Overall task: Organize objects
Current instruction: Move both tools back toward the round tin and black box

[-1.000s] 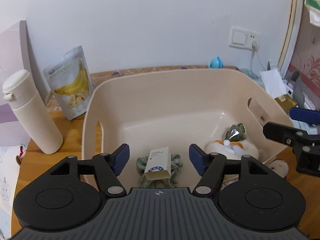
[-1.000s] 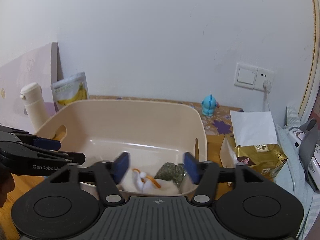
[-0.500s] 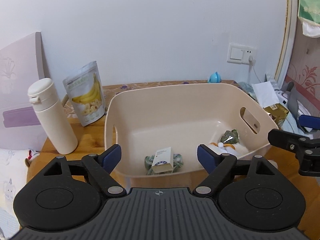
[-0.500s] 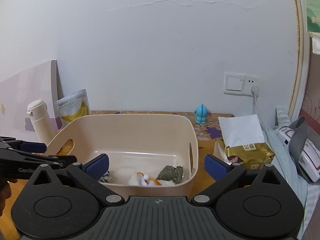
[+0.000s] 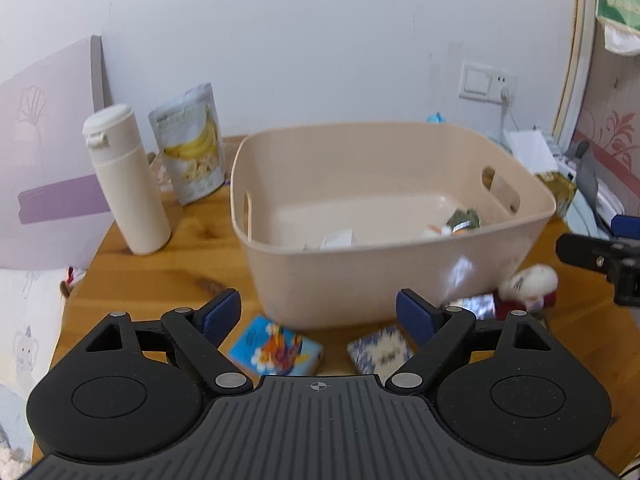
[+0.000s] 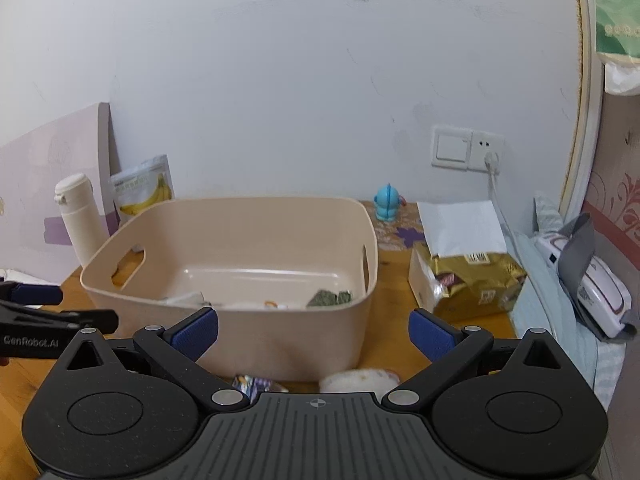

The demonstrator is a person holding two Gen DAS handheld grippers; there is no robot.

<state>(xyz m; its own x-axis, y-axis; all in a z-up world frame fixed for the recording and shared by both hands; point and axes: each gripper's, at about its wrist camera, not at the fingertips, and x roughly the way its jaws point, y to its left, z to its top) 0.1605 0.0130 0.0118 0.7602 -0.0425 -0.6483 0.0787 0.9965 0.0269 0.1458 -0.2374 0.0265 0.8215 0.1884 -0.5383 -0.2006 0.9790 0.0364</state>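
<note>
A beige plastic bin stands on the wooden table and holds a small white box, a green packet and a white plush. In front of the bin lie a blue cartoon packet, a blue-and-white patterned packet, a shiny foil packet and a white-and-red plush toy. My left gripper is open and empty above the front packets. My right gripper is open and empty at the bin's near wall.
A cream bottle and a banana chips bag stand left of the bin. A gold bag with a white box and a blue figurine are to its right. A purple board leans at left.
Both grippers have pulled back and up from the bin and opened wider. The loose packets and plush in front of the bin have come into view.
</note>
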